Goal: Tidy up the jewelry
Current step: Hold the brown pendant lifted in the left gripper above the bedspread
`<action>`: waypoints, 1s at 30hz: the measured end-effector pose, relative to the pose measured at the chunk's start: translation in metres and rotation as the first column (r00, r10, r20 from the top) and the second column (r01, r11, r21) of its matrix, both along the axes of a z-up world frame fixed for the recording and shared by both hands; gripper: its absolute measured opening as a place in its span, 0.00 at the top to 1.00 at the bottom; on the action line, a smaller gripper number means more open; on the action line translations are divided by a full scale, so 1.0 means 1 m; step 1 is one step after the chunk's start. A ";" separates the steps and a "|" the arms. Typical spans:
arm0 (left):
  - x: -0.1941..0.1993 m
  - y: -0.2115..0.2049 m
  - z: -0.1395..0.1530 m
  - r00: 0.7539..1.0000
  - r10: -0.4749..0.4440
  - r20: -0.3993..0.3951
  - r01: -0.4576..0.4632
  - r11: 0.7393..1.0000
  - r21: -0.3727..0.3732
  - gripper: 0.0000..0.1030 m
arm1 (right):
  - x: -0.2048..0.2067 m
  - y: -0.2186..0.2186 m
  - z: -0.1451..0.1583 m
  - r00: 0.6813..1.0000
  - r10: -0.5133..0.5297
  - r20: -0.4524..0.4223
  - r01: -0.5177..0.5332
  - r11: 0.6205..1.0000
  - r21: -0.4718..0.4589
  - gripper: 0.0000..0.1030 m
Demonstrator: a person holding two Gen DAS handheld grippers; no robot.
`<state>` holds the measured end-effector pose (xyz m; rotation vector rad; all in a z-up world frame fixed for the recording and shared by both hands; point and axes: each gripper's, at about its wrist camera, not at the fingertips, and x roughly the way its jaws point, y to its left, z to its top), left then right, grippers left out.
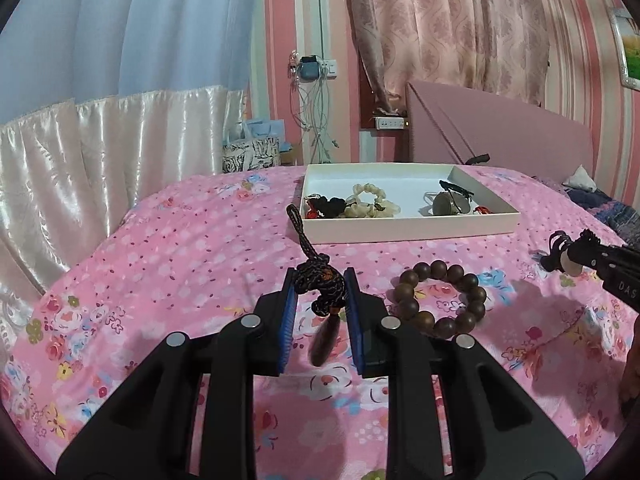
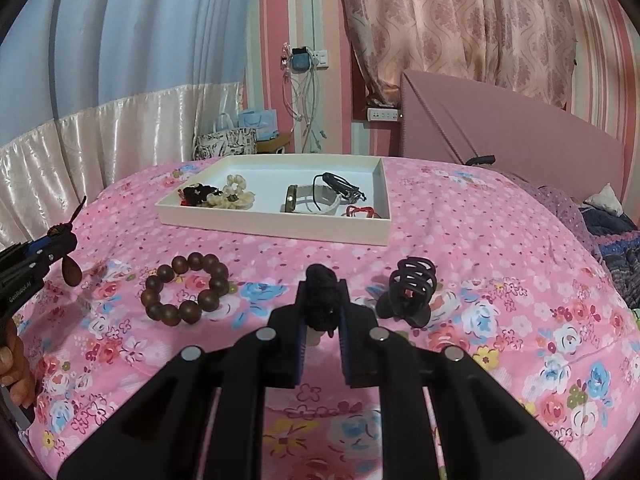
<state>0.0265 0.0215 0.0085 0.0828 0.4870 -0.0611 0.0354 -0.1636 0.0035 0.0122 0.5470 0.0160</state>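
Bedding in pink floral print covers the bed (image 2: 460,240), on which everything is laid out. Toward the far side, a shallow white tray (image 2: 272,226) is set on the cover; inside it are seen a cream scrunchie (image 2: 234,196) beside a black one at the left end, a round metal piece with a white band near the middle, a dark clip behind it, and a small red item at the right corner.

On the cover in front of the tray, a bracelet of brown wooden beads (image 2: 186,288) lies flat, well apart from a black claw hair clip (image 2: 412,292) standing to its right.

The left gripper (image 1: 320,292) is closed on a dark braided cord charm (image 1: 320,284); the knot is pinched between the blue pads, the loop sticks up and forward, and a brown wooden drop hangs below.

The right gripper (image 2: 322,300) is closed on a small black scrunchie (image 2: 322,296), held above the cover between the bracelet and the claw clip.
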 end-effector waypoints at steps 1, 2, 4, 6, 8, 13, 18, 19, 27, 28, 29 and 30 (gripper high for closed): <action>0.000 -0.001 0.000 1.000 0.002 0.002 -0.002 1.000 0.008 0.79 | 0.000 0.000 0.000 1.000 -0.002 0.000 0.002 1.000 0.001 0.87; -0.001 -0.002 0.000 1.000 0.005 0.005 -0.005 1.000 0.012 0.79 | 0.000 0.000 0.000 1.000 -0.004 -0.001 0.004 1.000 0.002 0.87; -0.001 -0.002 0.000 1.000 0.005 0.006 -0.005 1.000 0.012 0.79 | 0.001 -0.001 -0.001 1.000 -0.003 -0.005 0.003 1.000 0.002 0.87; -0.001 -0.002 0.000 1.000 0.003 0.003 -0.003 1.000 0.011 0.79 | 0.001 0.000 -0.001 1.000 -0.002 -0.006 0.002 1.000 0.002 0.87; 0.000 -0.003 0.001 1.000 0.001 -0.003 -0.001 1.000 0.009 0.79 | 0.001 0.000 -0.001 1.000 -0.003 -0.006 0.003 1.000 0.003 0.87; 0.001 -0.005 0.001 1.000 -0.003 0.002 0.003 1.000 0.017 0.79 | 0.002 0.000 -0.001 1.000 -0.001 -0.003 0.001 1.000 0.005 0.87; 0.001 -0.004 0.001 1.000 -0.002 0.003 0.002 1.000 0.013 0.79 | 0.002 0.000 -0.001 1.000 0.001 -0.006 0.000 1.000 0.006 0.87; 0.002 -0.004 0.001 1.000 -0.002 0.004 0.002 1.000 0.012 0.79 | 0.002 0.001 -0.001 1.000 0.001 -0.006 -0.001 1.000 0.007 0.87; 0.001 -0.004 0.000 1.000 -0.001 0.008 0.001 1.000 0.012 0.79 | 0.002 0.000 -0.001 1.000 0.000 -0.006 0.000 1.000 0.005 0.87; 0.001 -0.003 0.000 1.000 0.000 0.009 0.000 1.000 0.010 0.79 | 0.002 0.001 -0.001 1.000 0.000 -0.006 0.000 1.000 0.004 0.87; 0.000 -0.003 0.000 1.000 0.000 0.010 0.000 1.000 0.010 0.79 | 0.002 0.000 -0.001 1.000 0.001 -0.006 -0.001 1.000 0.004 0.87; 0.000 -0.003 0.000 1.000 0.000 0.011 0.000 1.000 0.010 0.79 | 0.002 0.000 -0.001 1.000 0.001 -0.007 -0.001 1.000 0.004 0.87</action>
